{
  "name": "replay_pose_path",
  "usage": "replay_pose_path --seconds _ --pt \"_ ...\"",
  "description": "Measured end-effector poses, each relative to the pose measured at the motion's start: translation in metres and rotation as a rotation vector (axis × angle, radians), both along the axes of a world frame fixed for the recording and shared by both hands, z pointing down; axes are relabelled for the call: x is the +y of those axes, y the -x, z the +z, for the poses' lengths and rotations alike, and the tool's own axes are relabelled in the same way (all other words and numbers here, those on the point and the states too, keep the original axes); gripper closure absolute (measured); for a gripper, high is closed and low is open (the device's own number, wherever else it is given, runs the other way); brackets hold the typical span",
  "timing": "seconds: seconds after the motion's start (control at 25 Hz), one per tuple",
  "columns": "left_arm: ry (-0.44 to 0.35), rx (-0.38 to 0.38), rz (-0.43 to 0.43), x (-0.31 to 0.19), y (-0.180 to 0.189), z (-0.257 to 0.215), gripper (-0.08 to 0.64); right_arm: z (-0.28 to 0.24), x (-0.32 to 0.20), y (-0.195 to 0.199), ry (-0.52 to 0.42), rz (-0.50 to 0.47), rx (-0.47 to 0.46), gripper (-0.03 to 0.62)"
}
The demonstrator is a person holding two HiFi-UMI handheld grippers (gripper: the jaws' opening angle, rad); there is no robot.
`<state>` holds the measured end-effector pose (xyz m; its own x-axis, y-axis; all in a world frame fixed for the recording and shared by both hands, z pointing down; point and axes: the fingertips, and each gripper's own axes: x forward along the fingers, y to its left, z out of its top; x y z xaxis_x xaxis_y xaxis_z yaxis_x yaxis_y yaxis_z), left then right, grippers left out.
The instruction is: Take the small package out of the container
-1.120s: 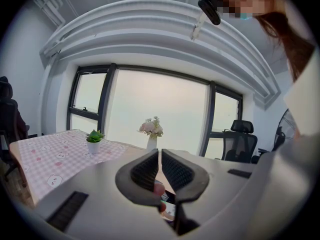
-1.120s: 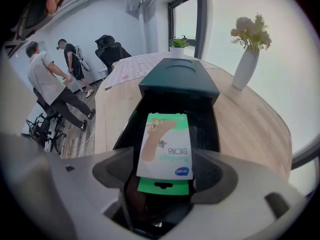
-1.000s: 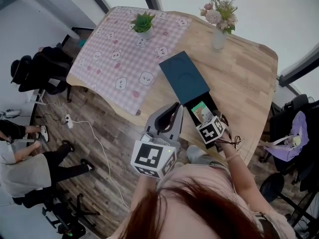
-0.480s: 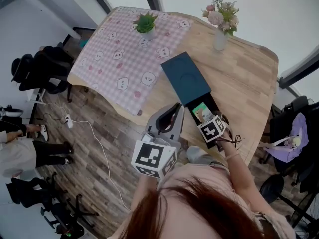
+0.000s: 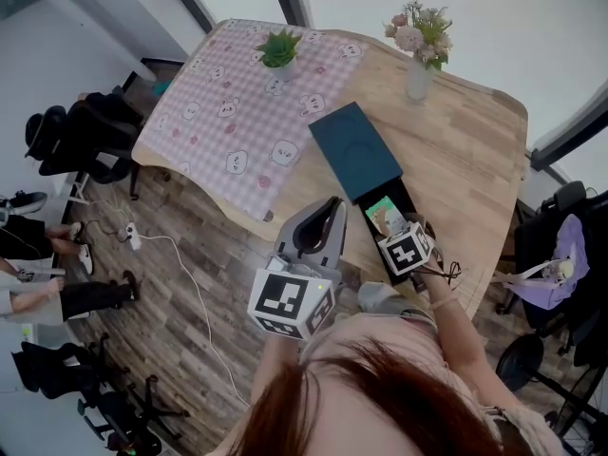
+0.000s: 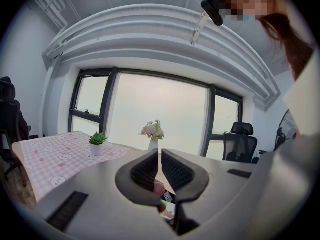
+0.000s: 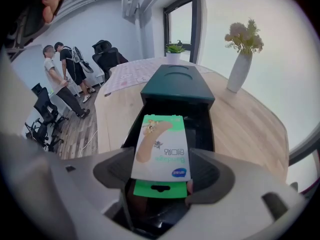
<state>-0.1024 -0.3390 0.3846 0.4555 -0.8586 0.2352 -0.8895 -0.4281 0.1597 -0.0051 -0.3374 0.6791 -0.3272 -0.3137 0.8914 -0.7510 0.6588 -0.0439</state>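
Pinching package (image 7: 161,146) across its width with right gripper (image 7: 162,176), pads set on both long edges. Held tilted over open drawer end of container (image 7: 177,86): near end between jaws, far end above drawer's black inside. Flat white card with green band along far edge and green slotted hang tab at near end. Printed with tan plaster strip and small cartoon figure.

Read upside down, in right gripper view only: "Bandage" in green. Larger green characters beside it not made out; blue oval logo too small to read. Reduced in head view to green-and-white patch at container's near end, just beyond right gripper's marker cube, no print legible. Glimpsed in left gripper view as mere sliver of green below jaws.

Left gripper (image 6: 159,156): pads pressed together but for hairline slit, nothing between. Placed by head view just left of container's near end, at table (image 5: 456,150) edge.

Beyond container: vase (image 7: 239,69) of flowers to right, potted plant (image 7: 174,49) on pink checked cloth (image 5: 237,112) to left. Bear faces on cloth clear in head view only. Two people (image 7: 60,69) far left of container, right gripper view only.
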Motion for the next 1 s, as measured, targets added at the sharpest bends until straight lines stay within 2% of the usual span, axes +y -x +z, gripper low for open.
replay_pose_path --seconds 0.48,1.0 --pt "-0.028 0.004 0.013 0.015 0.002 -0.01 0.538 -0.039 -0.004 -0.002 -0.097 0.032 -0.025 0.25" --pt "-0.055 0.015 0.019 0.044 0.003 -0.02 0.538 -0.101 0.011 -0.006 -0.259 0.096 -0.098 0.252"
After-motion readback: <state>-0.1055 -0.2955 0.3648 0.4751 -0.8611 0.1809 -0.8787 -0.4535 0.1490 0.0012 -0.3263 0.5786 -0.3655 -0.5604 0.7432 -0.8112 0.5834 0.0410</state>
